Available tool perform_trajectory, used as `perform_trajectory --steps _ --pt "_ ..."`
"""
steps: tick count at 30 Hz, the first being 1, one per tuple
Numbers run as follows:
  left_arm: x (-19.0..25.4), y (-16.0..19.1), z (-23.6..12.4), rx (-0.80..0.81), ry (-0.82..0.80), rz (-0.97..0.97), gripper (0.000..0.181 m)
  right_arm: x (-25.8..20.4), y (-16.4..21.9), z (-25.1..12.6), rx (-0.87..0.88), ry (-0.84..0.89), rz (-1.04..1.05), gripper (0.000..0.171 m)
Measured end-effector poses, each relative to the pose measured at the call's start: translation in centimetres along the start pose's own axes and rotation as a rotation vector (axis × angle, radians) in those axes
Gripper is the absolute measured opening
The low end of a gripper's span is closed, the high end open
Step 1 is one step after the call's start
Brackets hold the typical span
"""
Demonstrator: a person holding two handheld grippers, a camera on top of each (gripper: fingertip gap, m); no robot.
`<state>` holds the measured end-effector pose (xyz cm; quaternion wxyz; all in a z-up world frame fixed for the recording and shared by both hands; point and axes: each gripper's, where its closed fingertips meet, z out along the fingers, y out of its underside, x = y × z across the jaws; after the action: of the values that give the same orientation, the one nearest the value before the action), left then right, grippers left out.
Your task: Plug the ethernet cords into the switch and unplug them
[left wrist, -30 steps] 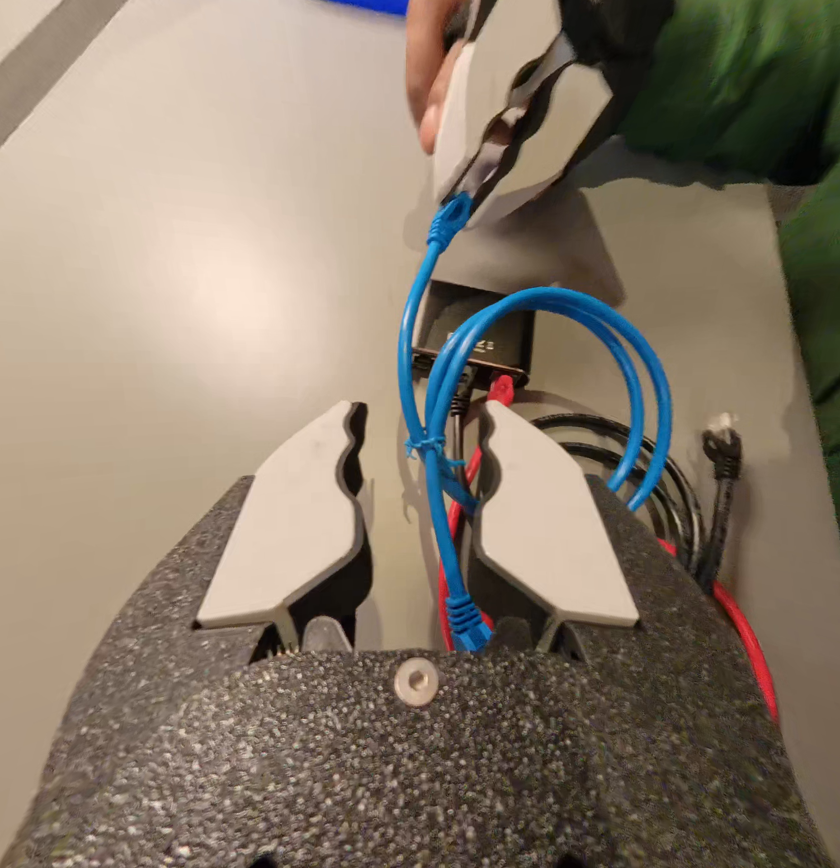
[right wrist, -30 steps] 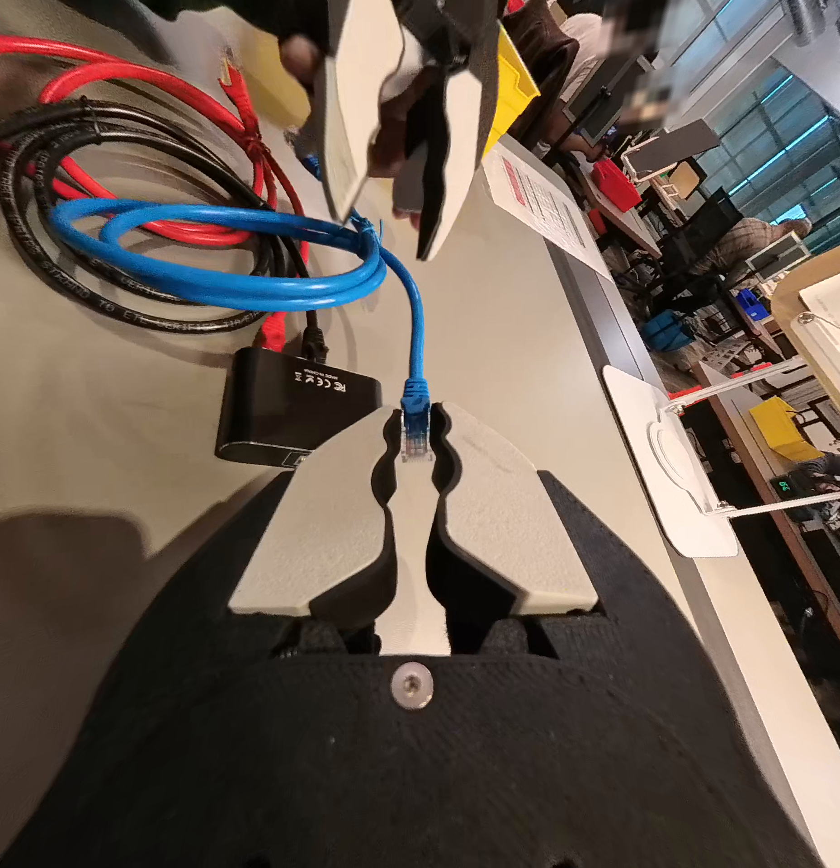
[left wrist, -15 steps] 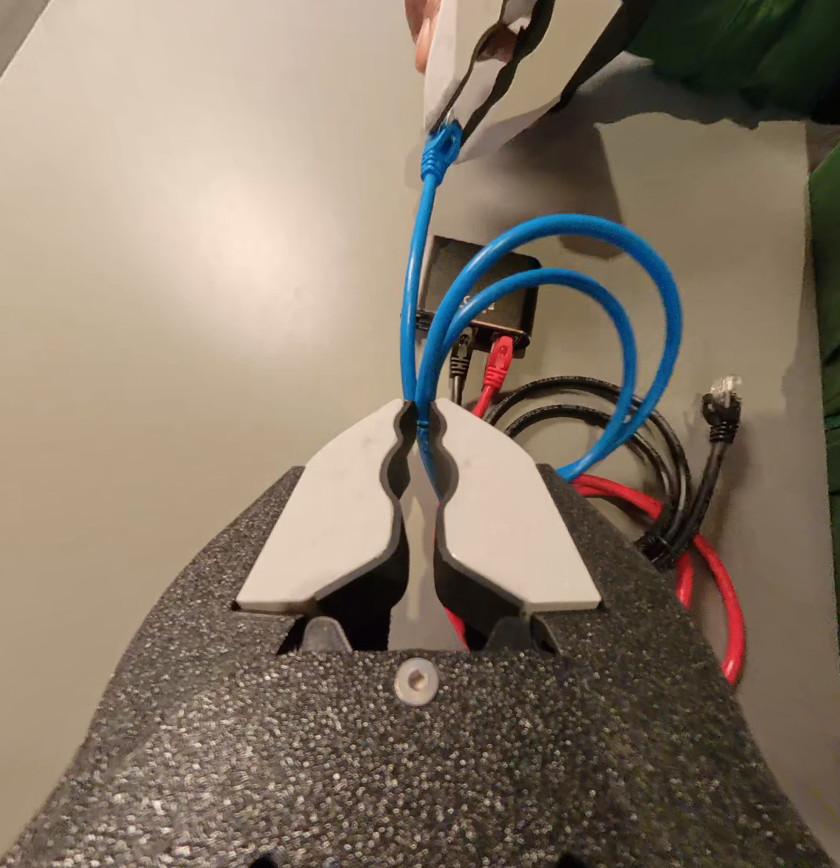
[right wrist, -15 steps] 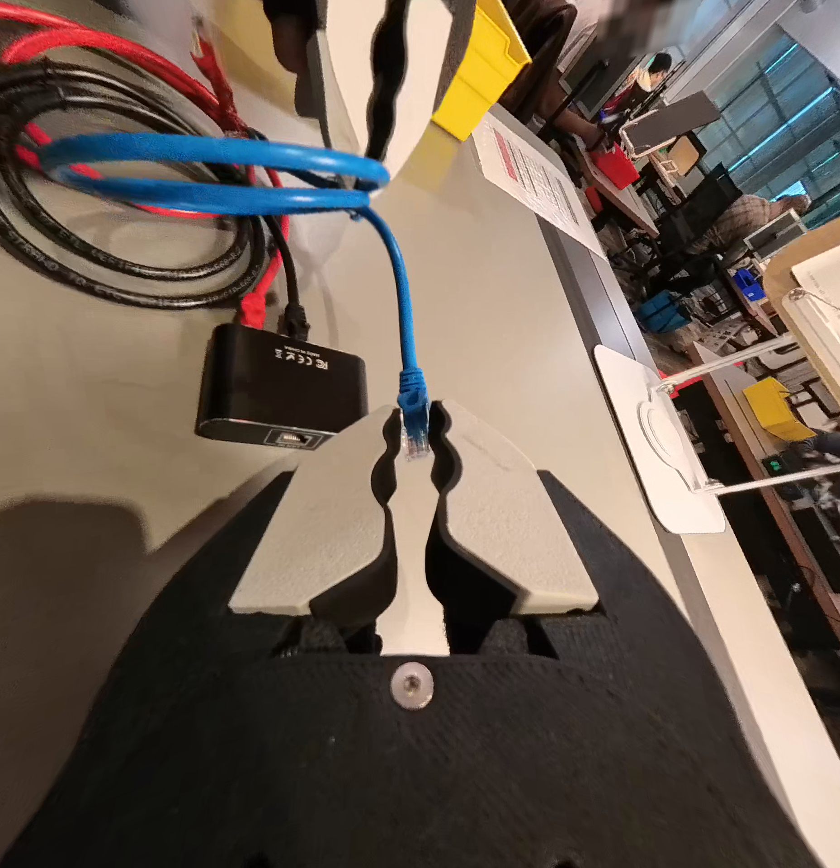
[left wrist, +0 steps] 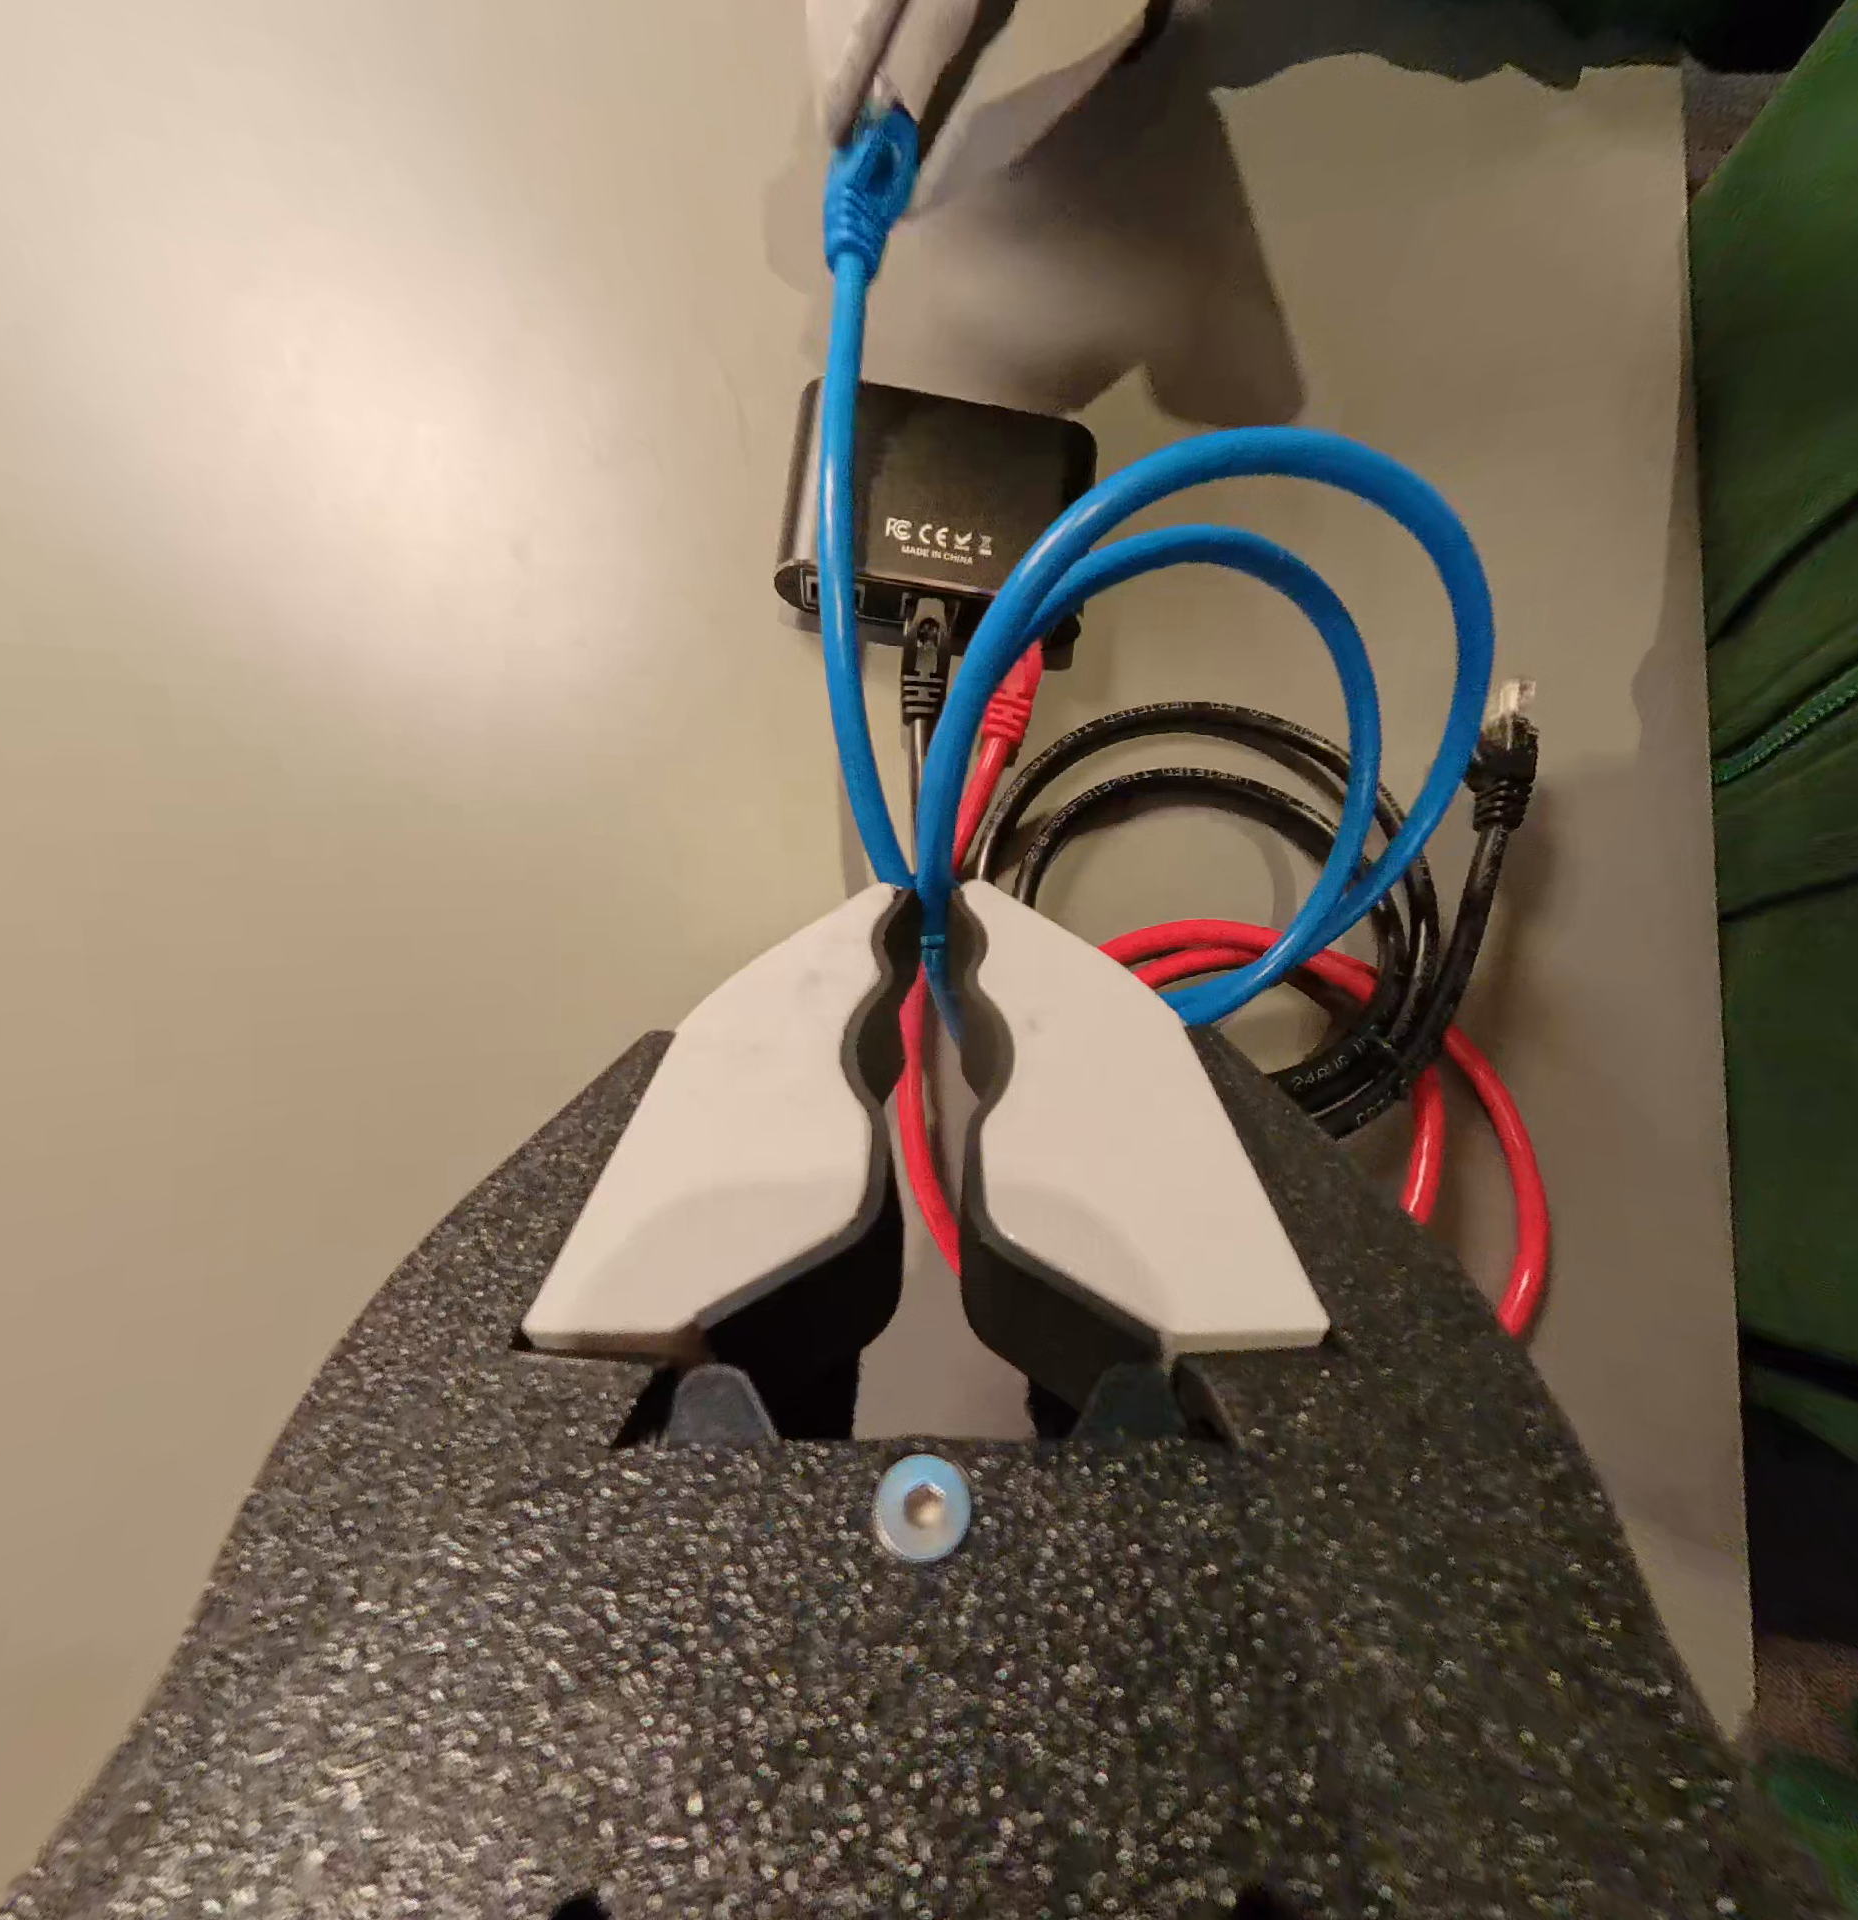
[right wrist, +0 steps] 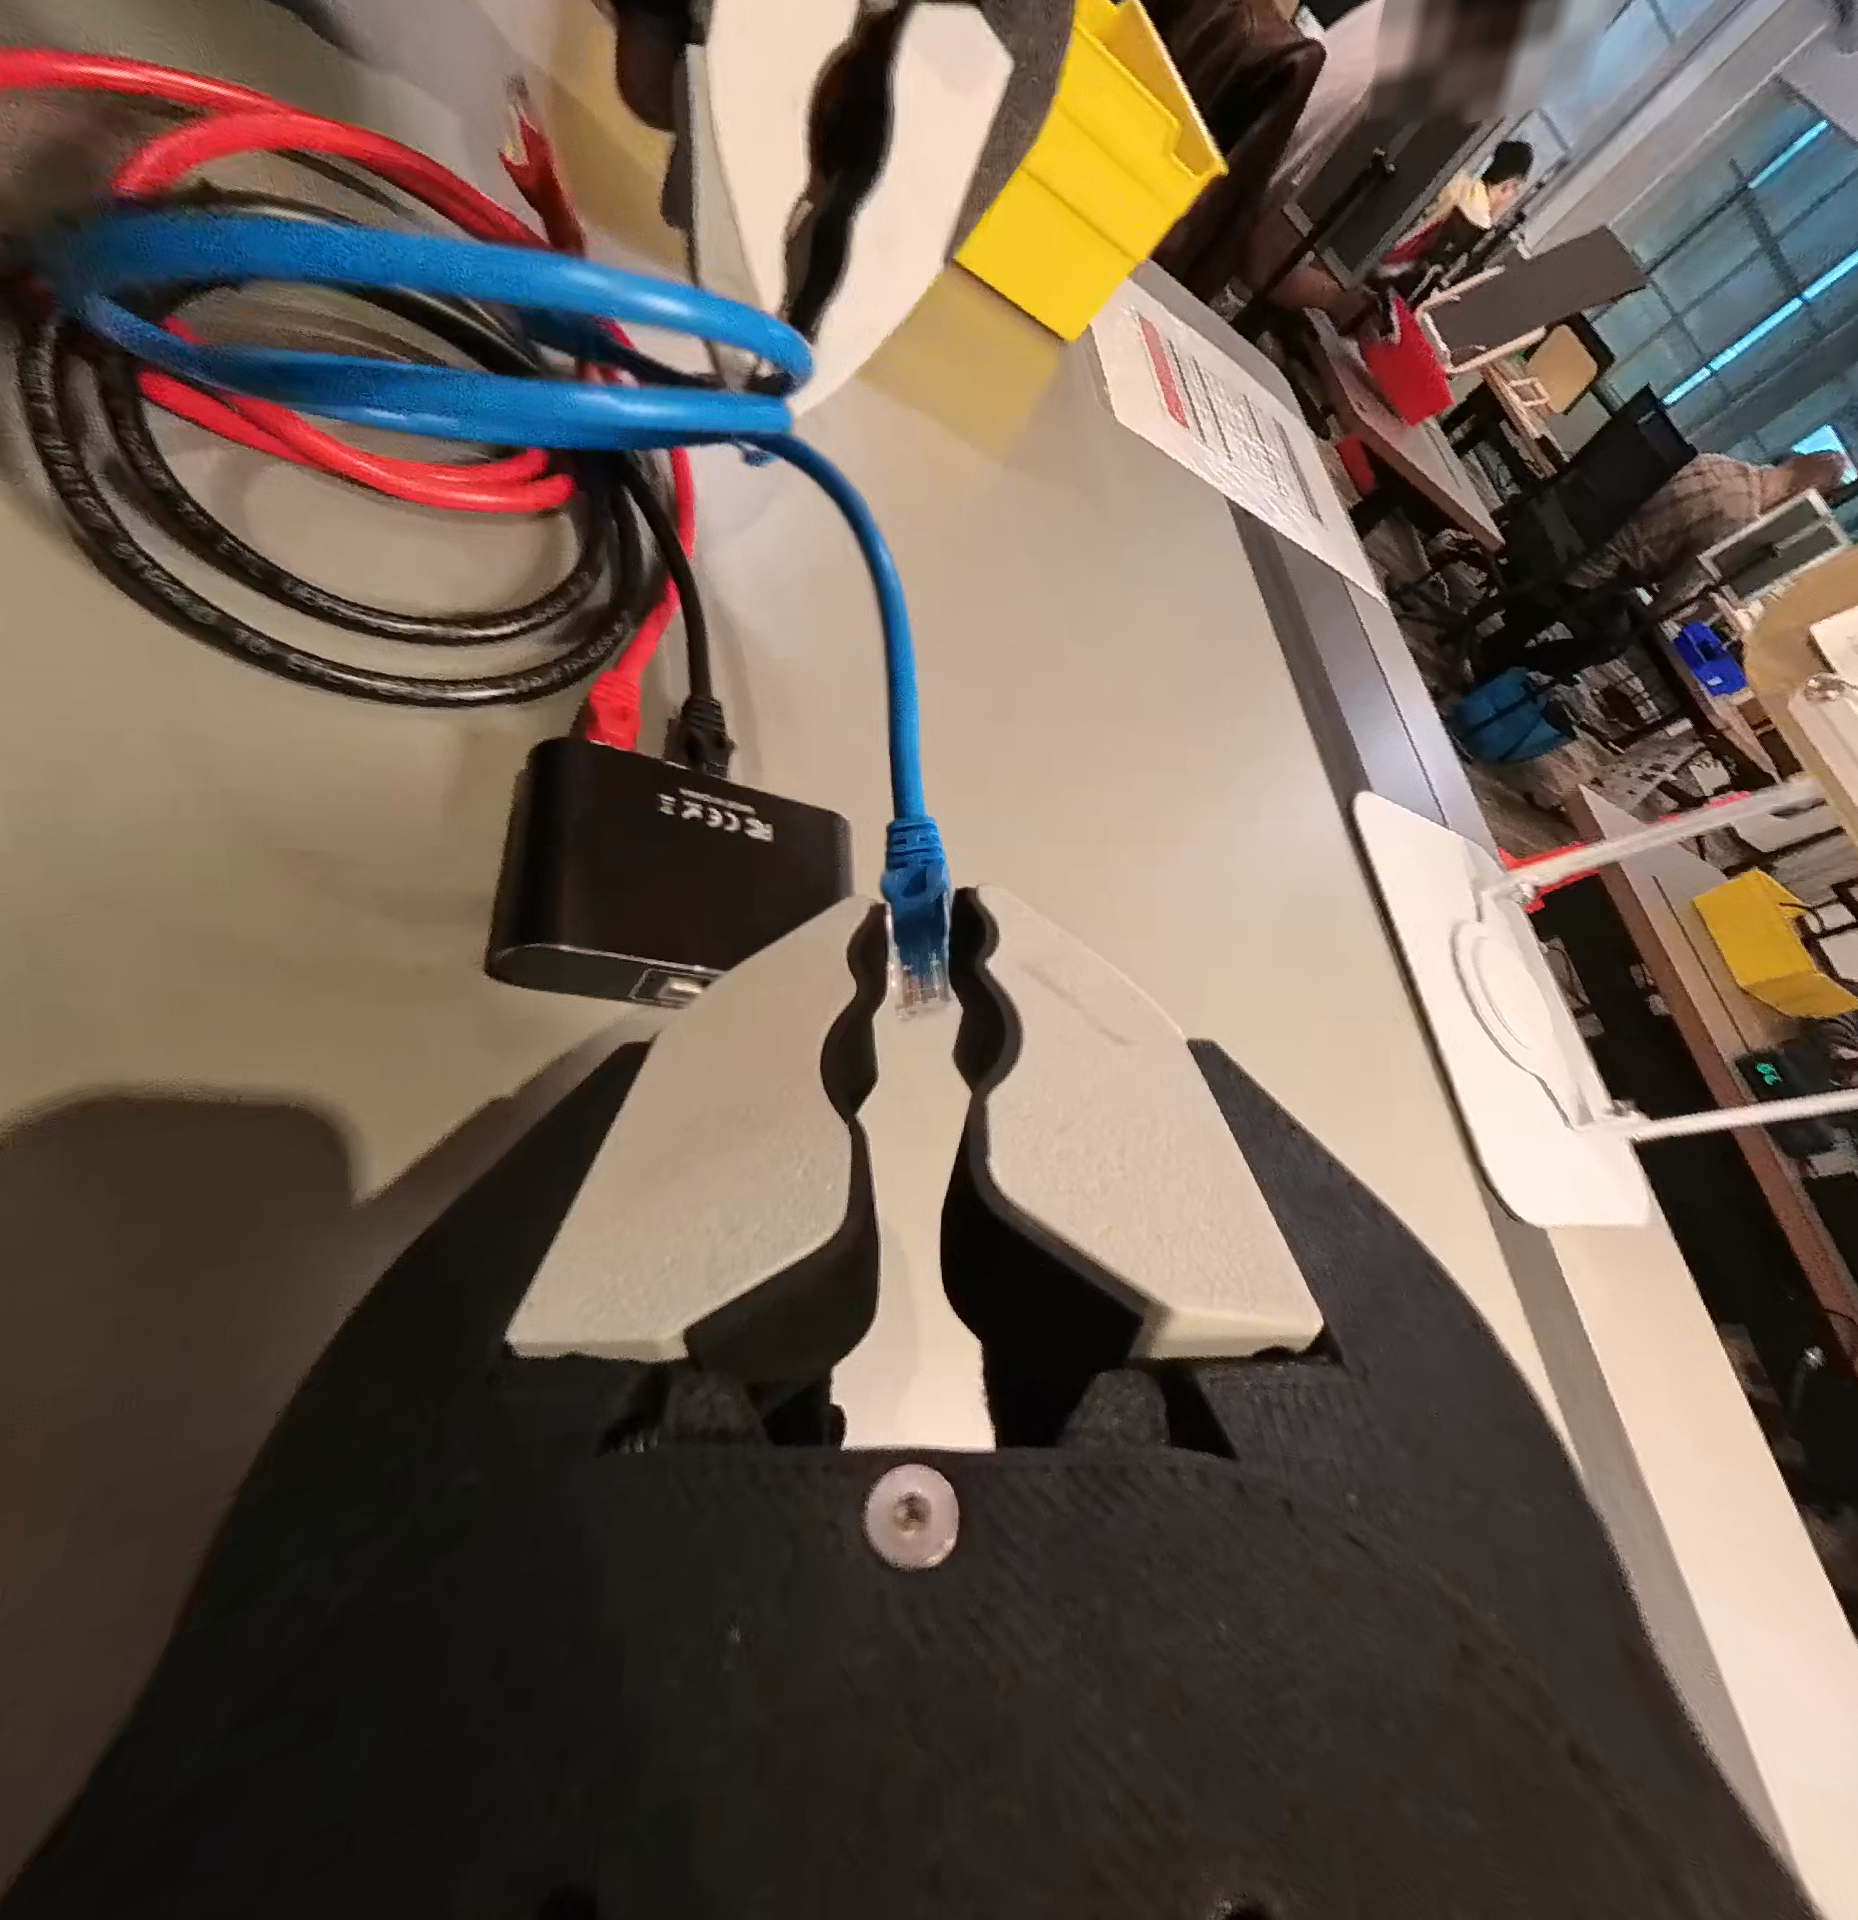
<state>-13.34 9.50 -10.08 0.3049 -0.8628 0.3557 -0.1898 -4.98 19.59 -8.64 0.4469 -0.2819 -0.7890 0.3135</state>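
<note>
A small black switch (left wrist: 935,499) lies on the grey table (left wrist: 385,520), with a black plug (left wrist: 925,665) and a red plug (left wrist: 1013,701) in its near ports. My left gripper (left wrist: 930,904) is shut on the coiled blue cord (left wrist: 1424,675) where the loops cross, held above the table. My right gripper (right wrist: 920,925) is shut on the blue cord's plug (right wrist: 917,935), just right of the switch (right wrist: 665,873) and above it. The right gripper also shows at the top of the left wrist view (left wrist: 904,94), holding that plug (left wrist: 868,187).
Coiled black cord (left wrist: 1351,883) and red cord (left wrist: 1476,1143) lie right of the switch; a loose black plug (left wrist: 1505,748) points away. A green sleeve (left wrist: 1818,623) fills the right edge. A yellow bin (right wrist: 1091,177), a paper sheet (right wrist: 1237,436) and a white stand base (right wrist: 1496,1039) sit beyond. The grippers' ends are close to 15 cm from one another.
My left gripper went from open around the blue cord to shut on it, then lifted it and drew back. My right gripper kept hold of the blue plug and drew away from the left one.
</note>
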Motion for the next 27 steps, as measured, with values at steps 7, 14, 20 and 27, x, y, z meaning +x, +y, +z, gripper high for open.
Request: perform_trajectory --steps 7,14,20,27 --pt "-1.9 -0.9 -3.7 0.162 -0.027 -0.045 0.042 -0.9 -0.9 0.7 0.018 -0.029 0.013 0.011" --pt "-3.8 -6.7 -1.7 0.367 -0.059 -0.003 0.045 -2.1 -3.0 2.5 0.075 -0.063 0.047 0.011" --pt "-1.0 -6.7 3.4 0.342 -0.016 0.302 0.026 -2.6 -3.9 3.2 0.109 -0.093 0.123 0.011" --pt "-0.4 -5.5 4.8 0.283 0.006 0.311 0.022 -2.7 -3.8 3.6 0.124 -0.133 0.211 0.011"
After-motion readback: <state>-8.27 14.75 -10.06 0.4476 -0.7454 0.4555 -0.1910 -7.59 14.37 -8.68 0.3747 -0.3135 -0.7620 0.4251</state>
